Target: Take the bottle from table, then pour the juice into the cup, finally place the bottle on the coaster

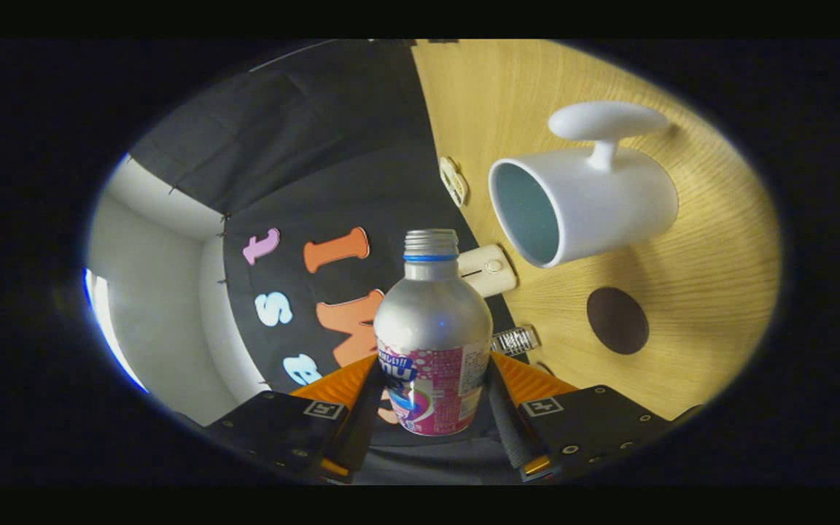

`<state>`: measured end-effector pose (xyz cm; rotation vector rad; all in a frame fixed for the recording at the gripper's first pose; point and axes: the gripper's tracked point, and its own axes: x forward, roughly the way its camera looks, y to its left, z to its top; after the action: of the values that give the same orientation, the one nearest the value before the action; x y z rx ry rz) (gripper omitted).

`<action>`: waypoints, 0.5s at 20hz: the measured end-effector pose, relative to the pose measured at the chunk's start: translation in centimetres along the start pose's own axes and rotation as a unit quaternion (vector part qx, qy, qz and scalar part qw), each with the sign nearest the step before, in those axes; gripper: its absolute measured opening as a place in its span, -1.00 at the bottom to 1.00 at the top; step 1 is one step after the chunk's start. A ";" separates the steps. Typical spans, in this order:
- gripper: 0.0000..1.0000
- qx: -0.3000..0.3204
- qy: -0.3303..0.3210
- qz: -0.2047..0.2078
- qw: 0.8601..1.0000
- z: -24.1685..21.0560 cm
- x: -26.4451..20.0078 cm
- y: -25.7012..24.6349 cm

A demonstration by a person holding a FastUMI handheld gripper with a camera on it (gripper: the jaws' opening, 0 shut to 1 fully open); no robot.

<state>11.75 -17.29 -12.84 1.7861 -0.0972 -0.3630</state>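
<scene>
My gripper is shut on a silver bottle with a pink label and a blue ring under its open neck; both fingers press its sides. The whole view is rolled, so the wooden table stands on the right. A white cup with a pale blue inside and a handle sits on the table beyond the bottle's neck and to its right, its mouth facing the bottle. A dark round coaster lies on the table to the right of the bottle, closer to the fingers than the cup.
A small white box-like device sits at the table's edge just behind the bottle's shoulder. A pale flat piece lies farther along that edge. A small ridged metallic item lies by the right finger. The booth's black cloth wall hangs behind.
</scene>
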 end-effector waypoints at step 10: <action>0.46 -0.380 0.037 -0.023 0.924 -2.2 0.6 -0.6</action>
<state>12.86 -15.26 -13.09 1.0276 0.1280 -0.3089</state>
